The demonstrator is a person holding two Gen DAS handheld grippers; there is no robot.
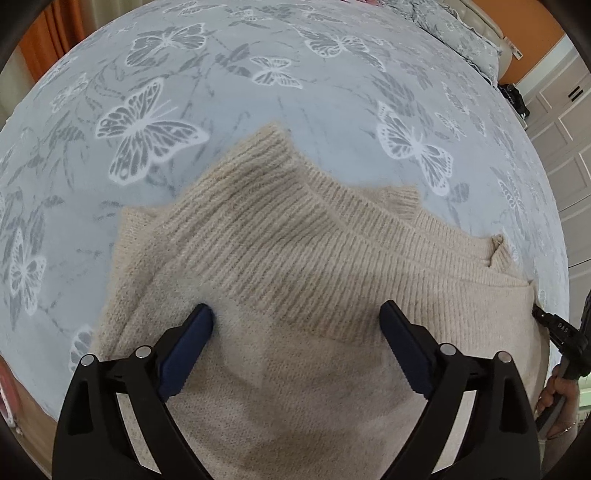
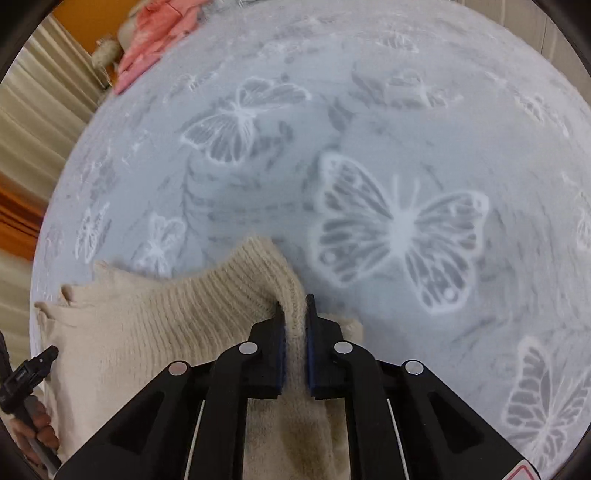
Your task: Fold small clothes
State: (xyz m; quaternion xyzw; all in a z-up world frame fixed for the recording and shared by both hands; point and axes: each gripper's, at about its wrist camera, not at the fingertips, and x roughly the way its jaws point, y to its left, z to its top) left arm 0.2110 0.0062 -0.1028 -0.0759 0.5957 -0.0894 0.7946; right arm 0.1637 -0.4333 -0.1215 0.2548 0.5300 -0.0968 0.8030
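Observation:
A cream ribbed knit sweater [image 1: 295,240] lies partly folded on the pale blue butterfly bedspread [image 1: 221,92]. My left gripper [image 1: 295,317] is open, its blue-padded fingers [image 1: 188,343] spread over the sweater's near part, holding nothing. In the right wrist view the same sweater [image 2: 166,317] shows at the lower left. My right gripper [image 2: 295,314] is shut on a bunched ribbed edge of the sweater, which rises between the jaws. The other gripper's handle and hand show at the edge of each view.
The bedspread [image 2: 406,129] stretches far ahead. A pink garment [image 2: 155,37] lies at its far left corner. A matching pillow [image 1: 461,33] sits at the far right. White cabinet doors [image 1: 561,129] stand beyond the bed's right edge.

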